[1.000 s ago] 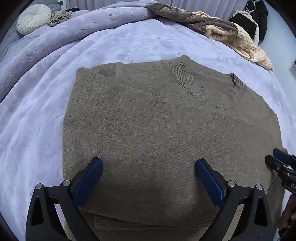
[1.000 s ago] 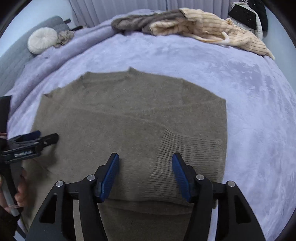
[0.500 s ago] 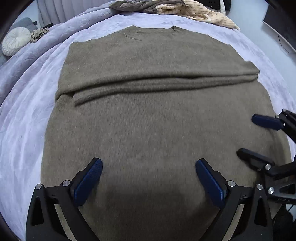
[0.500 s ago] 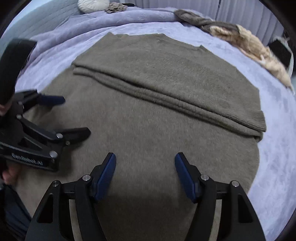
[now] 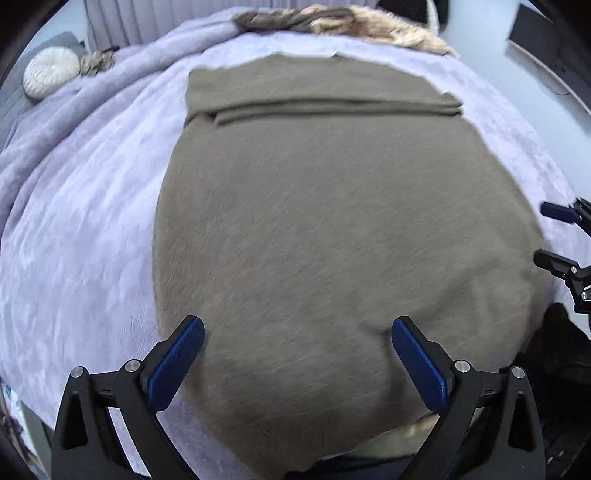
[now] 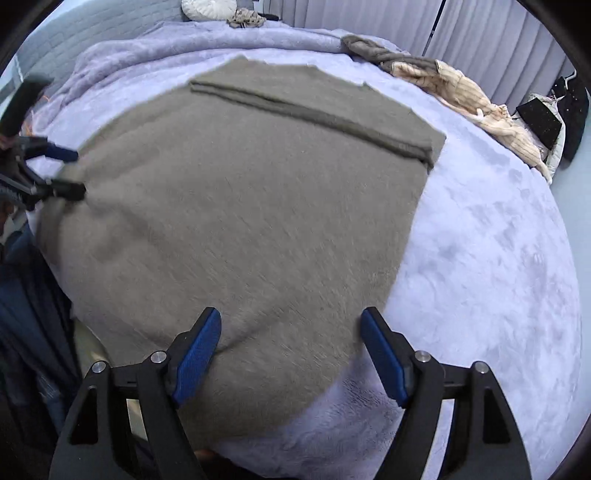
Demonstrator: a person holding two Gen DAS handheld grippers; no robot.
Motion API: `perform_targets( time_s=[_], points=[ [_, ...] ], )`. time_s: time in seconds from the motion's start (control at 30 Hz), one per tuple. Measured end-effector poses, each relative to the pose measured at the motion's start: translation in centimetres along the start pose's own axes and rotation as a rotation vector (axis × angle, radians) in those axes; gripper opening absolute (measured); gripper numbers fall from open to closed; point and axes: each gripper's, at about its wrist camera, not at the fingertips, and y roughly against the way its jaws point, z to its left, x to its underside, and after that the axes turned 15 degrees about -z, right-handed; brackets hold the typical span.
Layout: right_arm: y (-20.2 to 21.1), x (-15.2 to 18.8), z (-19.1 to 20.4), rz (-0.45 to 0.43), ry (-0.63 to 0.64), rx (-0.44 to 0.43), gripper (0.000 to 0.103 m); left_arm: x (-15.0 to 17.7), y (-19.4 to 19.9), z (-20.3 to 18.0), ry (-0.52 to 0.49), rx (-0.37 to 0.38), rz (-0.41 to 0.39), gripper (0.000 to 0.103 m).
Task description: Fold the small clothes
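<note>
An olive-brown sweater [image 5: 332, 221] lies flat on the lavender blanket [image 5: 74, 221], its sleeves folded across the far end near the collar. My left gripper [image 5: 297, 326] hovers open over the near hem's left part, holding nothing. It shows at the left edge of the right wrist view as the left gripper [image 6: 75, 172]. My right gripper [image 6: 291, 315] hangs over the sweater's [image 6: 258, 192] near right corner. Its jaws are opening and its pads press on nothing. In the left wrist view the right gripper [image 5: 548, 233] sits at the sweater's right edge.
A beige striped garment [image 6: 472, 103] and a brown-grey one [image 5: 280, 18] are piled at the bed's far side. A round white cushion [image 5: 51, 72] lies far left. A black bag [image 6: 539, 122] stands far right. A person's dark blue clothing [image 6: 26, 314] is by the near edge.
Both grippers have drawn back from the collar end to the near hem, so the whole sweater now shows. The right jaws stand wider. The sweater has not shifted.
</note>
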Motion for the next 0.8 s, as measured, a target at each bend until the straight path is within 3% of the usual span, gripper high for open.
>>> perform_targets(
  time_s=[0.07, 0.1, 0.17, 0.27, 0.37, 0.5, 0.63, 0.67, 0.73, 0.8],
  points=[
    [0.1, -1.8, 1.5, -0.088, -0.008, -0.056, 0.082, -0.8, -0.5, -1.8, -0.025, 0.032, -0.021, 0.102],
    [-0.8, -2.3, 2.5, -0.089, 0.002, -0.079, 0.082, -1.0, -1.2, -2.5, -0.040, 0.039, -0.008, 0.102],
    [-3.6, -2.5, 4.7, -0.027, 0.049, -0.094, 0.082, -0.5, -4.2, -2.8, -0.081, -0.007, 0.058, 0.102],
    [-6.9, 0.0, 6.9, 0.112, 0.159, -0.056, 0.082, 0.9, -3.6, -2.6, -0.101, -0.010, 0.047, 0.102],
    [-4.5, 1.5, 6.2, 0.068, 0.161, -0.048, 0.082, 1.7, -0.5, -1.0, -0.066, -0.022, 0.028, 0.102],
    [-0.5, 2.2, 2.4, 0.080, -0.007, -0.013, 0.082, 3.5, 2.6, 4.3, 0.098, -0.032, -0.010, 0.102],
    [-0.7, 4.7, -1.2, 0.180, -0.248, -0.035, 0.082, 6.3, 1.2, 8.6, 0.320, 0.091, 0.070, 0.102],
    [-0.9, 5.4, -1.7, 0.191, -0.297, -0.042, 0.082, 6.8, 0.6, 8.8, 0.346, 0.133, 0.078, 0.102],
    [-1.1, 6.2, -2.7, 0.186, -0.398, -0.081, 0.082, 6.8, -0.1, 8.3, 0.344, 0.146, 0.070, 0.102],
    [-1.4, 6.2, -3.0, 0.184, -0.430, -0.104, 0.083, 6.8, 0.1, 6.7, 0.345, 0.212, 0.070, 0.102]
  ],
)
